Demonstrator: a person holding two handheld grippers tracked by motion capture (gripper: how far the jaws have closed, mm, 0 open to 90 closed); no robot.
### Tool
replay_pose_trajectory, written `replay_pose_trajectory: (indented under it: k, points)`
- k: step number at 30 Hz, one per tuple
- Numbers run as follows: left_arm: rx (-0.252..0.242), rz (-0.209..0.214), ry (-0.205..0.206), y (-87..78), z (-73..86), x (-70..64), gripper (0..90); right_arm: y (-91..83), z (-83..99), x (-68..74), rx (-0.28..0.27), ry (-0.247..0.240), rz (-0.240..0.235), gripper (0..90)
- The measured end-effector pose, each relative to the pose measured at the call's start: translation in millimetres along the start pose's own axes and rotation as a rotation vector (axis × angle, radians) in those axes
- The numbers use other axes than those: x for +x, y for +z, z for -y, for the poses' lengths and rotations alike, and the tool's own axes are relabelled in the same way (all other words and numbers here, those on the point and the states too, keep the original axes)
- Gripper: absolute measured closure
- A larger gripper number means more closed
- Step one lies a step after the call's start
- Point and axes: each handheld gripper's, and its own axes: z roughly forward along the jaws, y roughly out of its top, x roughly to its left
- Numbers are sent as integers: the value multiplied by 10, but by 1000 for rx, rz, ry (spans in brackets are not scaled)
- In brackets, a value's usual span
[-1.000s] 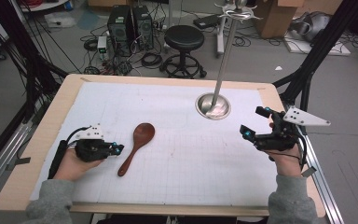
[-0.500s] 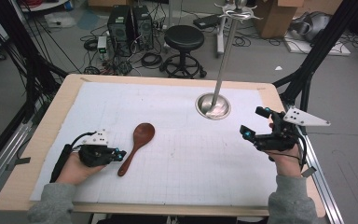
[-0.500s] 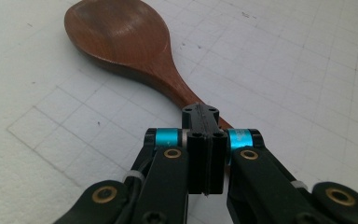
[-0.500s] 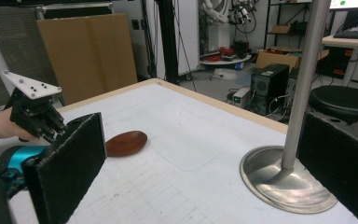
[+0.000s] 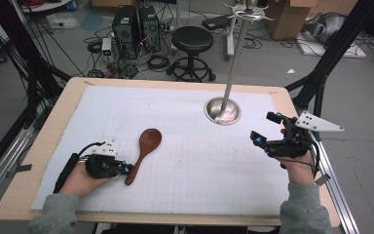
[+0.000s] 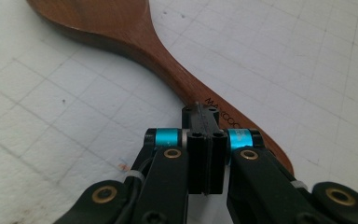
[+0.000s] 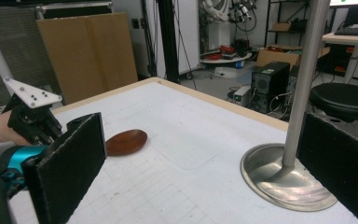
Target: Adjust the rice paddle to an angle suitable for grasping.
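Wooden spoon (image 5: 143, 153): dark brown, glossy, bowl toward 12 o'clock; left claw (image 5: 125, 168) closed at handle; right claw (image 5: 265, 129) wide.

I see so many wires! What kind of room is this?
Probably a lab or workshop. Cables and computer boxes sit on the floor behind the table, beside a stool and cardboard boxes.

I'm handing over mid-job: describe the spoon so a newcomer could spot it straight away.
Start at the white gridded mat covering the wooden table. On its left half, beside the left gripper, lies the wooden spoon, bowl pointing away from the person. It is the one reddish-brown wooden piece; its neighbour, the metal stand, is shiny and upright.
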Motion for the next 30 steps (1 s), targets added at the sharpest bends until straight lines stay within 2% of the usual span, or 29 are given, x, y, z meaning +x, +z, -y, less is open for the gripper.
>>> replay_pose_trajectory:
  k: [9, 19, 28, 30]
  points:
    - [1, 22, 9, 79, -57, -58, 897, 17, 10, -1, 8, 1, 0, 3]
    - [1, 24, -27, 169, -131, -110, 897, 12, 11, -4, 8, 6, 2, 3]
    - [-14, 45, -36, 313, -218, -197, 898, 10, 16, -6, 9, 4, 3, 3]
    - [-18, 41, -26, 335, -229, -215, 897, 8, 19, -9, 13, 8, 2, 3]
